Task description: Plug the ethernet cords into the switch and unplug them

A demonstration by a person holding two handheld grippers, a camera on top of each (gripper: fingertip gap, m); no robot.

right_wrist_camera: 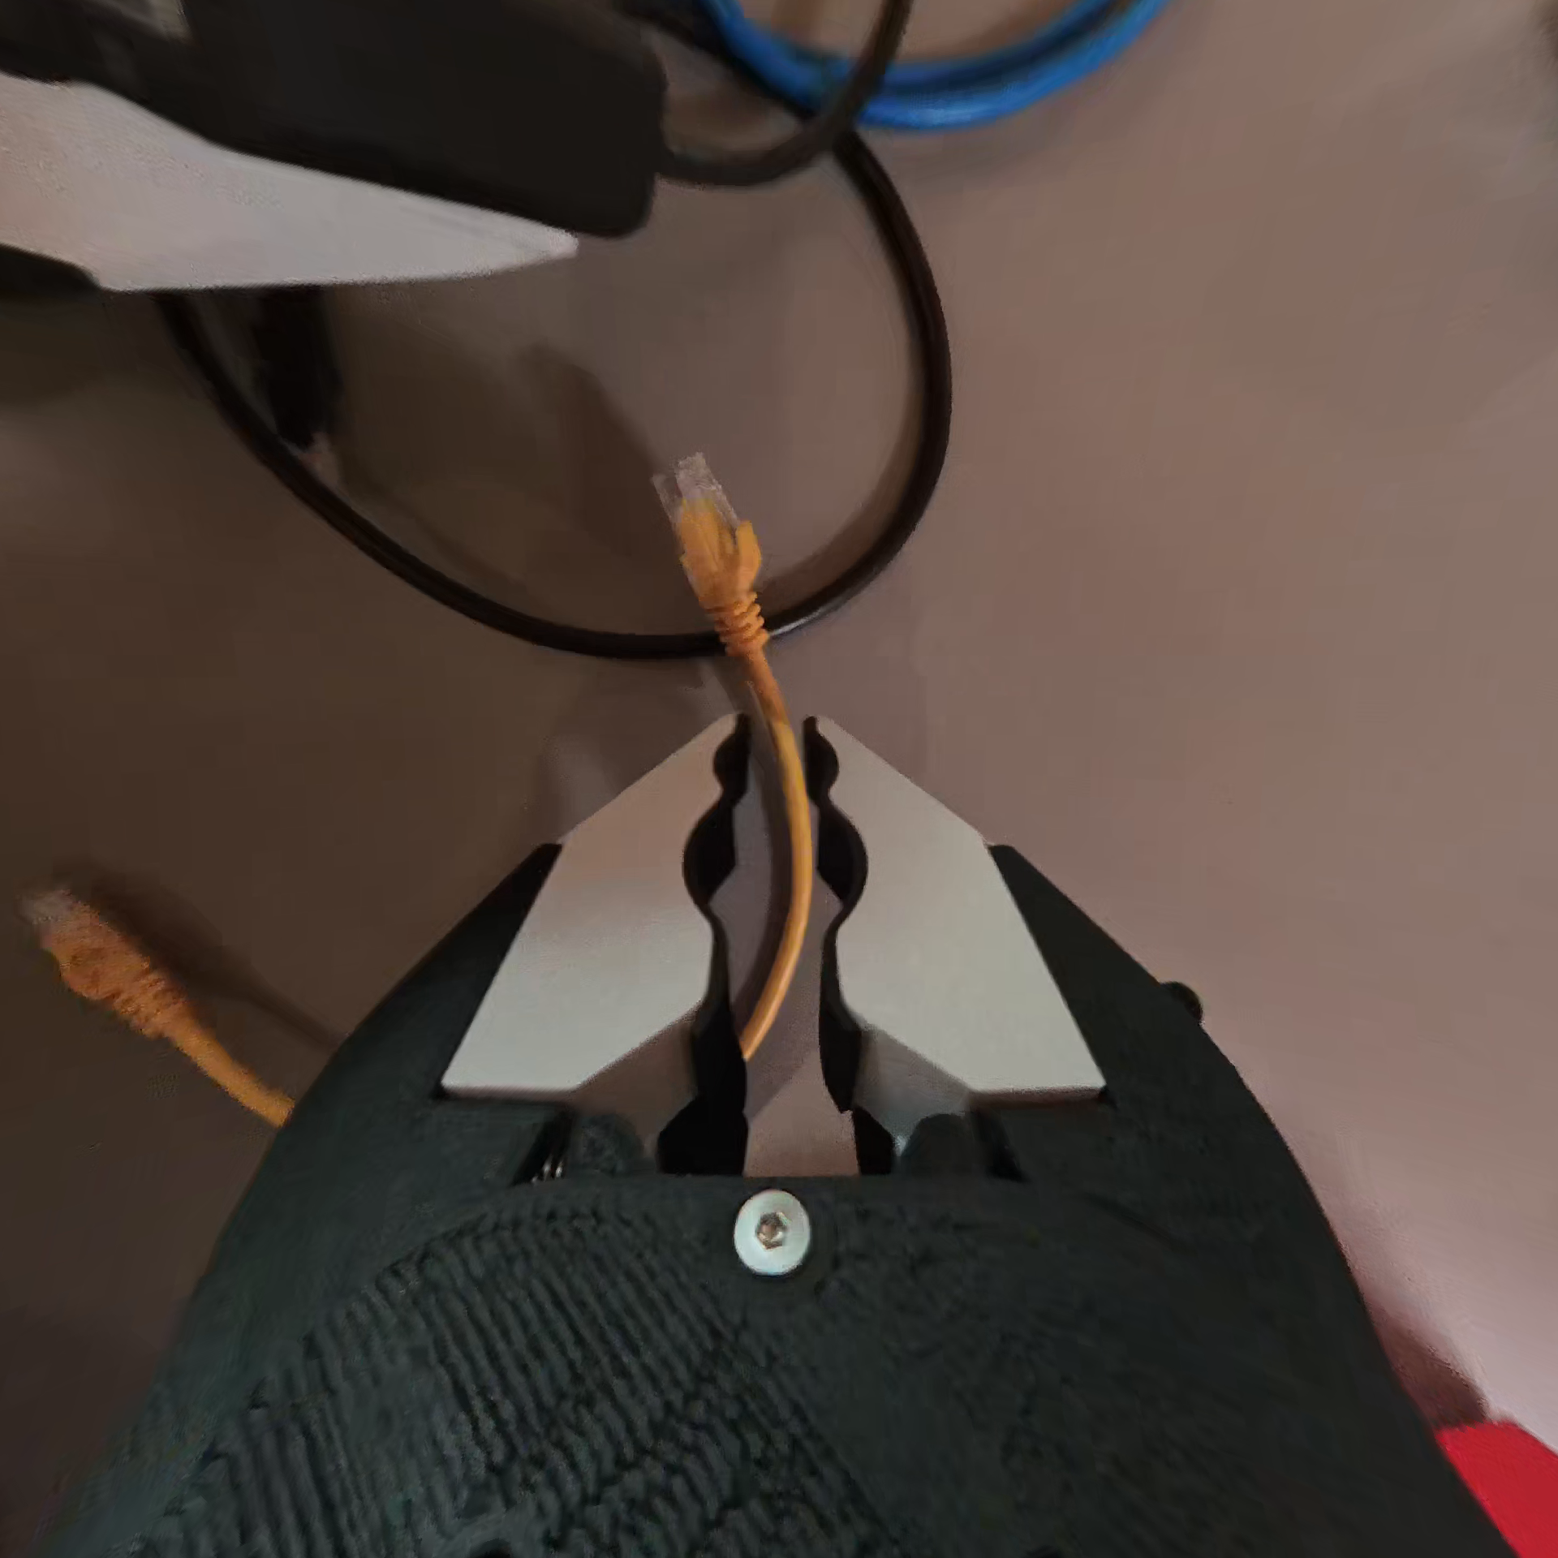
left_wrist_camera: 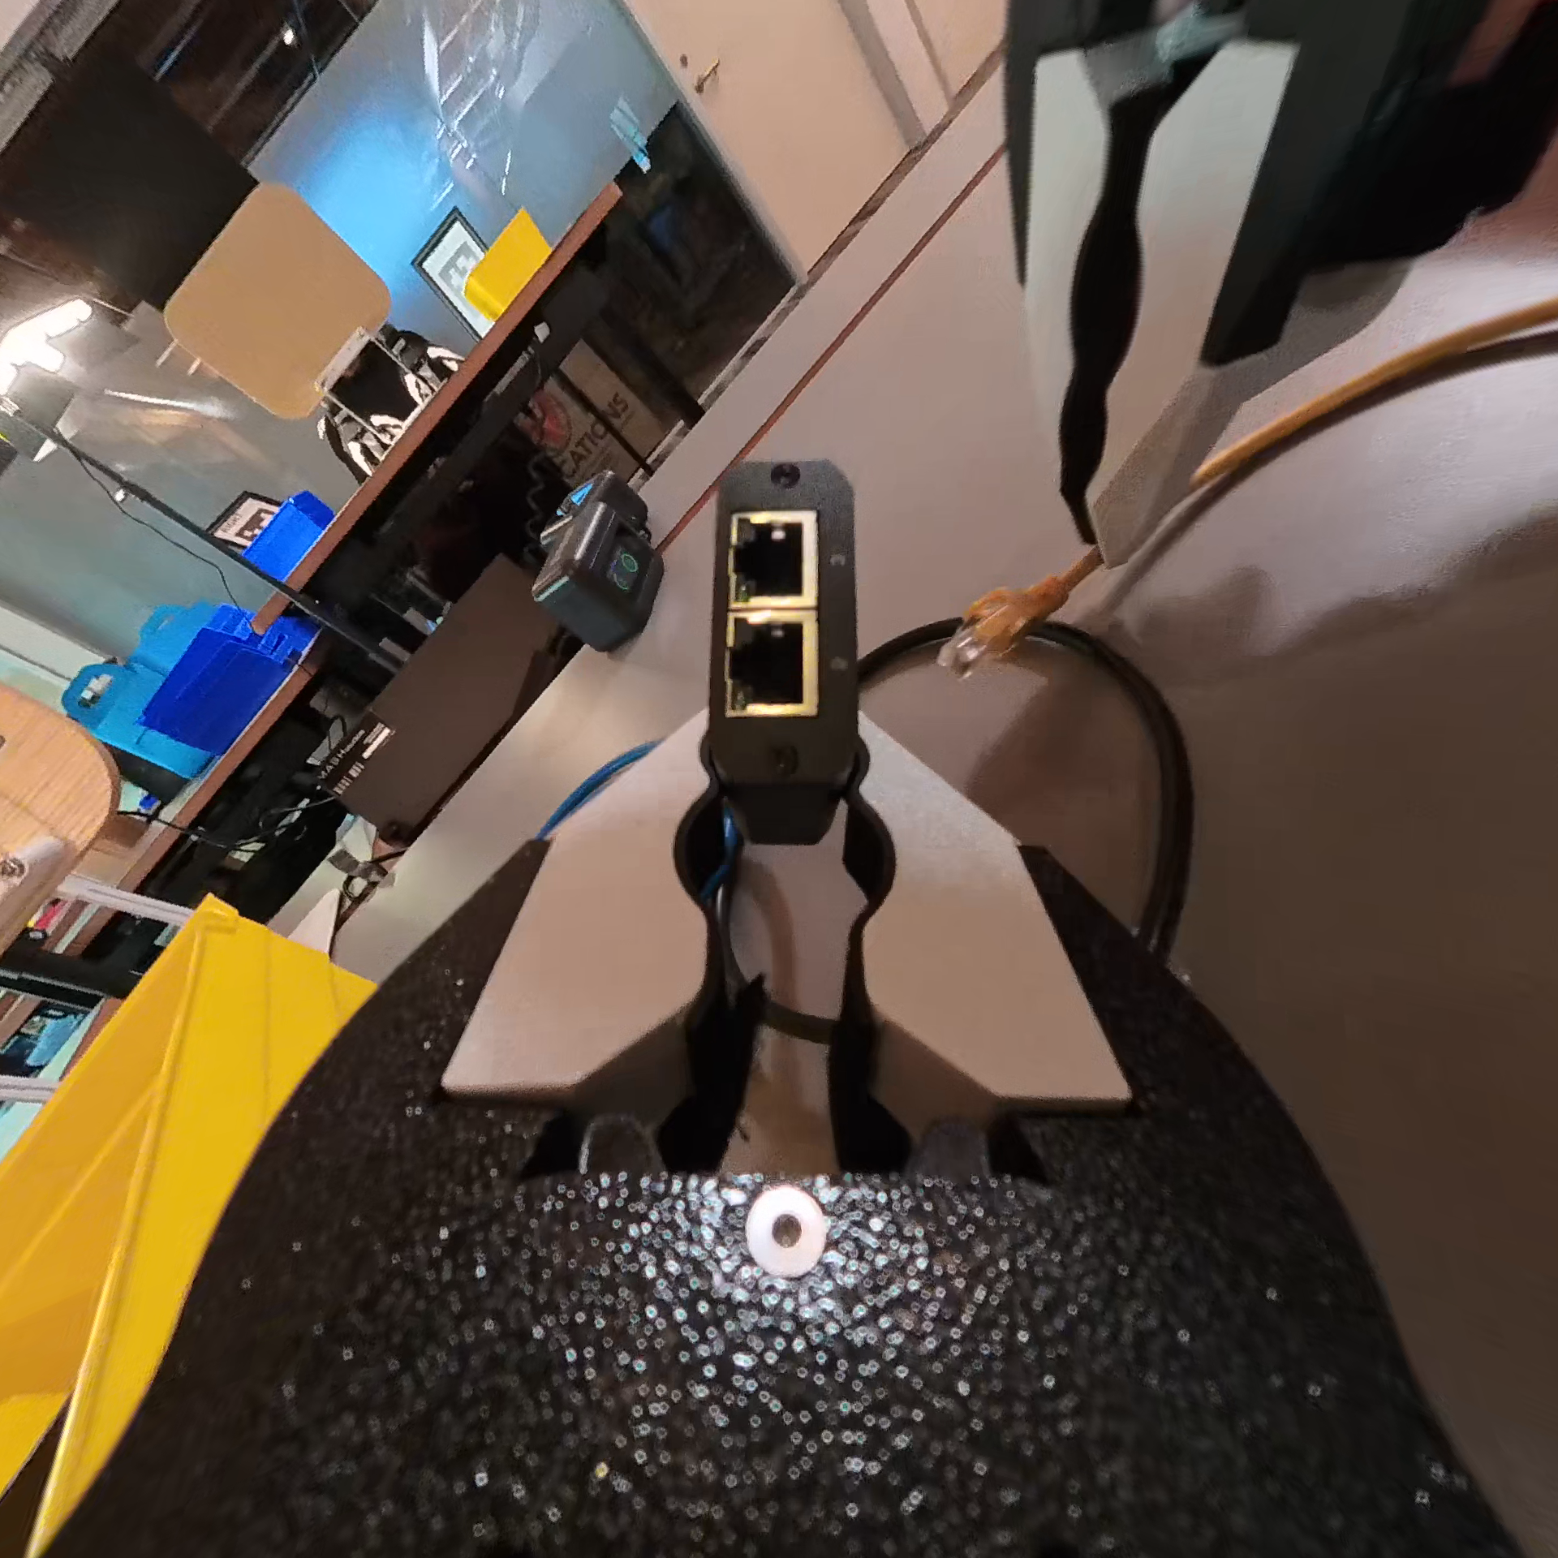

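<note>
My left gripper [left_wrist_camera: 784, 763] is shut on the lower end of a small black switch [left_wrist_camera: 784, 506] and holds it upright. Its two ethernet ports [left_wrist_camera: 771, 620] face the camera and are both empty. My right gripper [right_wrist_camera: 776, 729] is shut on a thin orange ethernet cord [right_wrist_camera: 797, 885] a short way behind its plug [right_wrist_camera: 712, 539]. The clear plug tip points forward, free in the air above the table. In the left wrist view the right gripper [left_wrist_camera: 1096, 548] comes in from the upper right, and its plug [left_wrist_camera: 999, 628] hangs just right of the switch, apart from it.
A second orange plug [right_wrist_camera: 101, 969] lies on the beige table [right_wrist_camera: 1180, 590] at the left. A black cable loop [right_wrist_camera: 919, 379] and a blue cable [right_wrist_camera: 927, 93] lie beyond. A yellow bin [left_wrist_camera: 169, 1138] stands at the left, and a small black device [left_wrist_camera: 599, 573] sits near the table's edge. Across from one pair of fingers to the other is roughly 11 centimeters. From either gripper's tips it is about 30 centimeters to the small black device [left_wrist_camera: 599, 573].
</note>
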